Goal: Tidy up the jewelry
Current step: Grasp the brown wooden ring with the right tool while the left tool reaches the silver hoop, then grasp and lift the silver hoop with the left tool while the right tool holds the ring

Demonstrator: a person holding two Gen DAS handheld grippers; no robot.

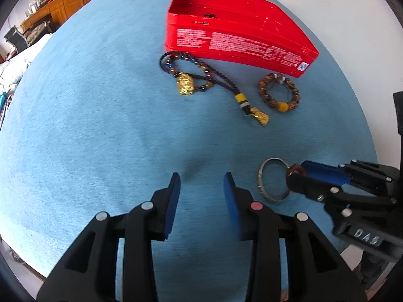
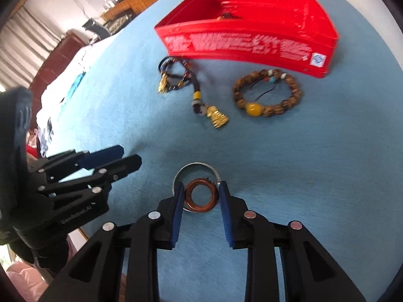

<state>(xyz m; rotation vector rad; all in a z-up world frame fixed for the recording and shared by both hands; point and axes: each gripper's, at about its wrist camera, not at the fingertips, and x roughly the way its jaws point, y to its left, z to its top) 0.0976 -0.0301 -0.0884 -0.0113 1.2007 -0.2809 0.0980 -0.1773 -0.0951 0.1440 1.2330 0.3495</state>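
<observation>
Step in hand, by my read: pickup of amber ring (image 2: 200,196), lying on silver bangle (image 2: 195,166) on blue cloth (image 2: 302,176).

Right gripper (image 2: 200,193) wide, pads straddling ring, not clamped.

Left gripper (image 1: 202,179) wide, empty, idle.

Next: squeeze ring only, lift clear of bangle, carry to red box (image 2: 252,42).

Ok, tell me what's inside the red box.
The red box holds one small dark piece near its middle; it is too small to identify. The near wall hides the floor just behind it, so anything lying there cannot be seen.
</observation>
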